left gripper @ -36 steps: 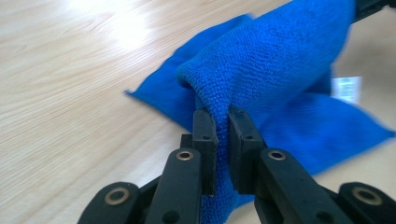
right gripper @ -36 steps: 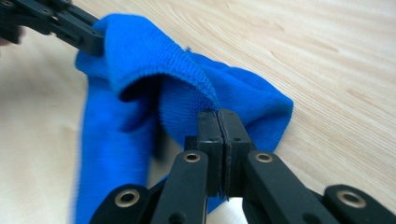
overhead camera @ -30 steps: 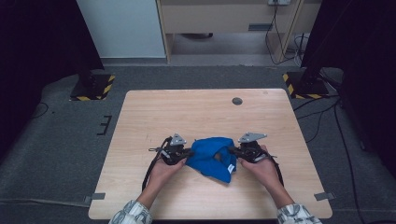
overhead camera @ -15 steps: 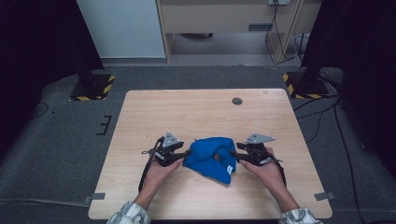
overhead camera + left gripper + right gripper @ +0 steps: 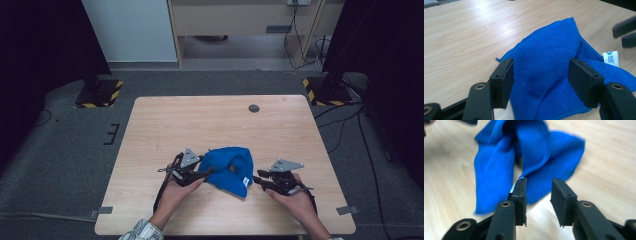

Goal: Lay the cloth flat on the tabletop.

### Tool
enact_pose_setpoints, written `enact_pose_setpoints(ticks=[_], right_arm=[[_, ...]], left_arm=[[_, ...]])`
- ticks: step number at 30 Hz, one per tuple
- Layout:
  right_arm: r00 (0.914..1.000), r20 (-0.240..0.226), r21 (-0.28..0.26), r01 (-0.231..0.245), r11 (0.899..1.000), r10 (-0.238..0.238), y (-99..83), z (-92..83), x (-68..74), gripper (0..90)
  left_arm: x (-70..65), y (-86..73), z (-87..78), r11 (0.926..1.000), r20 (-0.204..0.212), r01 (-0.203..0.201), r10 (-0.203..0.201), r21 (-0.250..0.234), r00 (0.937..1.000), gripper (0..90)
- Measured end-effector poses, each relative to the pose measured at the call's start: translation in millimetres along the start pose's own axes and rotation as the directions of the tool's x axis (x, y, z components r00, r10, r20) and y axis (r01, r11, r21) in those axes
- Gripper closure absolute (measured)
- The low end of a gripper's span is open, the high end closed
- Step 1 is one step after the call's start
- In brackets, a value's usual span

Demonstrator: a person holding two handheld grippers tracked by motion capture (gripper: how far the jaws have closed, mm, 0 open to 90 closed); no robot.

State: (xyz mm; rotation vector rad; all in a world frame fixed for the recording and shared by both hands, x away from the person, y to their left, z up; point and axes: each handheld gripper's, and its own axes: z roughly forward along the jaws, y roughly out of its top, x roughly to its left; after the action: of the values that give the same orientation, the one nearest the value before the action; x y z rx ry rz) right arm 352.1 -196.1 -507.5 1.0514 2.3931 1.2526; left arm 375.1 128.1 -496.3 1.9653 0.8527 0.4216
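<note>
Two black handheld two-jaw grippers, left gripper [image 5: 200,173], right gripper [image 5: 260,180], each topped by a grey three-cornered plate, black cables trailing, flat rectangular fingers [image 5: 502,82] on brass-riveted links, plaid sleeve cuff [image 5: 142,231].

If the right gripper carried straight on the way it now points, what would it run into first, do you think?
Most likely the blue cloth. The right gripper has its jaws open, aimed at the cloth's near edge, with bare table between. In the high view it points left toward the cloth. Depth is hard to judge.

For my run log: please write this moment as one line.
left gripper: open, at cloth | right gripper: open, beside cloth | table
</note>
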Motion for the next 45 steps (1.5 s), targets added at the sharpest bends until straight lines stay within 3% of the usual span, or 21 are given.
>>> enact_pose_setpoints(ticks=[7, 15, 17, 20, 23, 24, 25, 27, 31, 40, 45], right_arm=[[0.9988, -0.027, 0.05, 0.041, 0.998, -0.04, -9.0, 8.7, 5.0, 67.9], [0.9965, -0.045, 0.071, 0.074, 0.995, -0.071, -10.3, 17.4, 13.5, 60.8], [0.9962, -0.041, 0.078, 0.08, 0.994, -0.077, -10.5, 19.9, 14.9, 60.4], [0.9954, -0.038, 0.086, 0.091, 0.992, -0.088, -10.6, 24.1, 16.3, 60.4], [0.9953, -0.031, 0.083, 0.094, 0.992, -0.091, -8.8, 28.4, 17.2, 68.7], [0.9953, -0.031, 0.083, 0.094, 0.992, -0.091, -8.8, 28.4, 17.2, 68.7], [0.9948, -0.031, 0.079, 0.099, 0.992, -0.097, -8.1, 29.4, 17.2, 73.0], [0.9944, -0.036, 0.075, 0.102, 0.992, -0.099, -5.3, 30.7, 16.9, 81.6], [0.9953, -0.03, 0.062, 0.094, 0.994, -0.092, -2.6, 30.0, 16.5, 86.9], [0.9982, -0.014, 0.019, 0.059, 0.998, -0.059, 1.1, 18.7, 8.4, 87.5], [0.9991, -0.006, 0.01, 0.041, 0.999, -0.041, -0.3, 14.4, 0.9, 86.8]], left_arm=[[-6.0, -0.4, 10.7, 0.9998, 0.0, -0.019, 0.019, 0.011, 0.9998, 34.3], [-9.8, -5.8, 31.0, 0.9936, 0.003, -0.078, 0.078, 0.081, 0.9969, 33.4], [-10.2, -5.7, 34.4, 0.991, -0.014, -0.097, 0.099, 0.093, 0.995, 33.6], [-7.8, -5.2, 37.5, 0.9912, -0.01, -0.09, 0.091, 0.098, 0.9958, 38.5], [-6.0, -6.7, 39.3, 0.9891, 0.0, -0.09, 0.091, 0.117, 0.9959, 49.9], [-6.0, -6.7, 39.3, 0.9891, 0.0, -0.09, 0.091, 0.117, 0.9959, 54.2], [-5.5, -6.3, 39.0, 0.9893, 0.001, -0.09, 0.09, 0.115, 0.9959, 54.2], [-4.8, -5.1, 38.5, 0.9894, 0.006, -0.088, 0.088, 0.115, 0.9961, 63.5], [-3.7, -3.1, 34.6, 0.9915, 0.015, -0.079, 0.078, 0.103, 0.9968, 70.9], [-2.1, 9.7, 13.2, 0.9978, 0.039, -0.055, 0.054, 0.037, 0.9978, 81.6], [9.3, 12.5, 4.5, 0.9998, -0.002, -0.016, 0.016, 0.011, 0.9999, 81.6]])
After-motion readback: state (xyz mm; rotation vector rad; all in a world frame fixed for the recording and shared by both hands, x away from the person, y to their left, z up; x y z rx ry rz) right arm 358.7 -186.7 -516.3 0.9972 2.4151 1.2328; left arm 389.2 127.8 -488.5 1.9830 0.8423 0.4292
